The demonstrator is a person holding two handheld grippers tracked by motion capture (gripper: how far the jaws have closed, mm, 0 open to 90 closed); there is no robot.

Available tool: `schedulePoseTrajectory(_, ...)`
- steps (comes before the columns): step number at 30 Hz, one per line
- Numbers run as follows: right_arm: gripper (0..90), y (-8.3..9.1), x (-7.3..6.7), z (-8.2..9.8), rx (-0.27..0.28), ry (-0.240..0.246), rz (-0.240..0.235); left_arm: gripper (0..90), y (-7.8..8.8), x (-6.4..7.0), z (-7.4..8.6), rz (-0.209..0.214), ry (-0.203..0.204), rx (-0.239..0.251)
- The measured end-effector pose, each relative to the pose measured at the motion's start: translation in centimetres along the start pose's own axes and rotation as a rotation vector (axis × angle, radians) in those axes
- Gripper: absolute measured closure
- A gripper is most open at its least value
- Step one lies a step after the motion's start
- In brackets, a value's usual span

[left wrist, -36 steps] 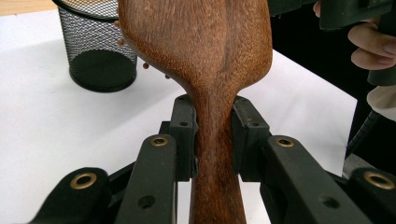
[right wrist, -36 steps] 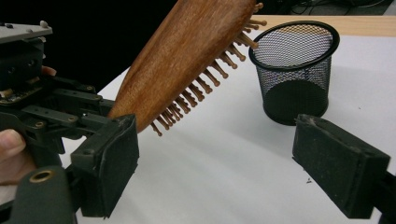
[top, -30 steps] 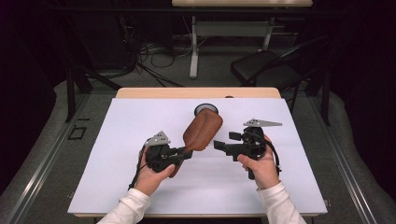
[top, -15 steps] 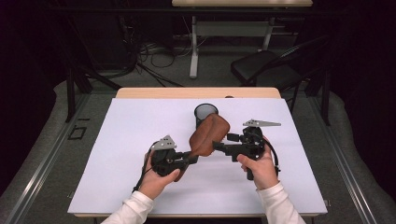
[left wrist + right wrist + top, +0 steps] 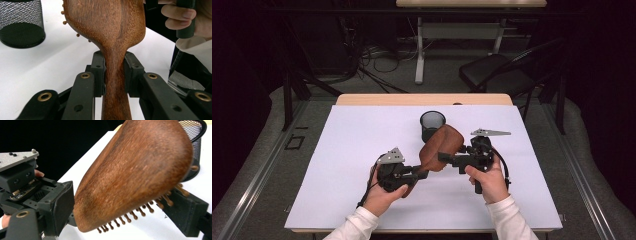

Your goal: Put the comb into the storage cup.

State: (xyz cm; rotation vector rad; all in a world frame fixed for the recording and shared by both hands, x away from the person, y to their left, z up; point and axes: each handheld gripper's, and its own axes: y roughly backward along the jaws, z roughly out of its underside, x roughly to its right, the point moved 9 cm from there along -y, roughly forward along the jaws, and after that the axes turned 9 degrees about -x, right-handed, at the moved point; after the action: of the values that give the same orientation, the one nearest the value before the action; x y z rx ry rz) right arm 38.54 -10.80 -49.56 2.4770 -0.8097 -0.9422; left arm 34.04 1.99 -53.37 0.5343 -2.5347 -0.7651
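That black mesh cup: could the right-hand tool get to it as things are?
Probably not directly: the wooden hairbrush, clamped at its handle by the left tool, sits between the right tool jaws, with the mesh cup just behind it.

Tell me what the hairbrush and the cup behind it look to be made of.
The hairbrush looks like solid wood, reddish brown with a matte, lightly grained finish; streaky grain runs down its back and handle, and its pins seem wooden too, with rounded tips. The cup appears to be black metal mesh: a fine see-through grid forms its wall, with a solid rim and base. Painted or coated, I would guess.
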Motion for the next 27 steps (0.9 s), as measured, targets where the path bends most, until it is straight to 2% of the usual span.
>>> schedulePoseTrajectory(27, 14.9, -0.19, 0.34, 0.12, -0.007, -0.042, -0.045, 73.2, -0.43, 0.79, 0.12, 0.03, -0.017, -0.004)
